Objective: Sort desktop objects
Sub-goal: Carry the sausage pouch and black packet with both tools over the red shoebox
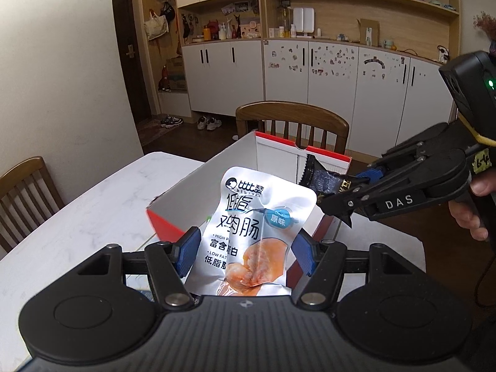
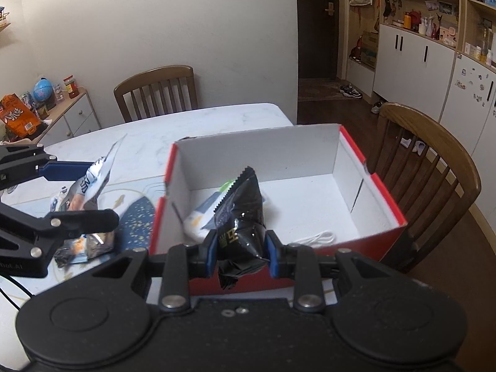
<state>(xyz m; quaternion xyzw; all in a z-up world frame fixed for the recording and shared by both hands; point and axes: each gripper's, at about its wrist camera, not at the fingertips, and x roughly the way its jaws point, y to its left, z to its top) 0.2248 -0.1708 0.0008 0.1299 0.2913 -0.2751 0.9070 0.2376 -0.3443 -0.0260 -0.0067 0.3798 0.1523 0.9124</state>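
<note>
My left gripper is shut on a silver-white snack pouch that stands upright between its blue pads, just short of the red-and-white cardboard box. In the right wrist view the same pouch hangs in the left gripper, left of the box. My right gripper is shut on a black crinkled packet, held over the box's near wall. From the left wrist view, the right gripper and its black packet reach over the box's right side.
Inside the box lie a white packet and a coiled white cable. A blue speckled mat lies on the white marble table. Wooden chairs stand close around it. A hand grips the right tool.
</note>
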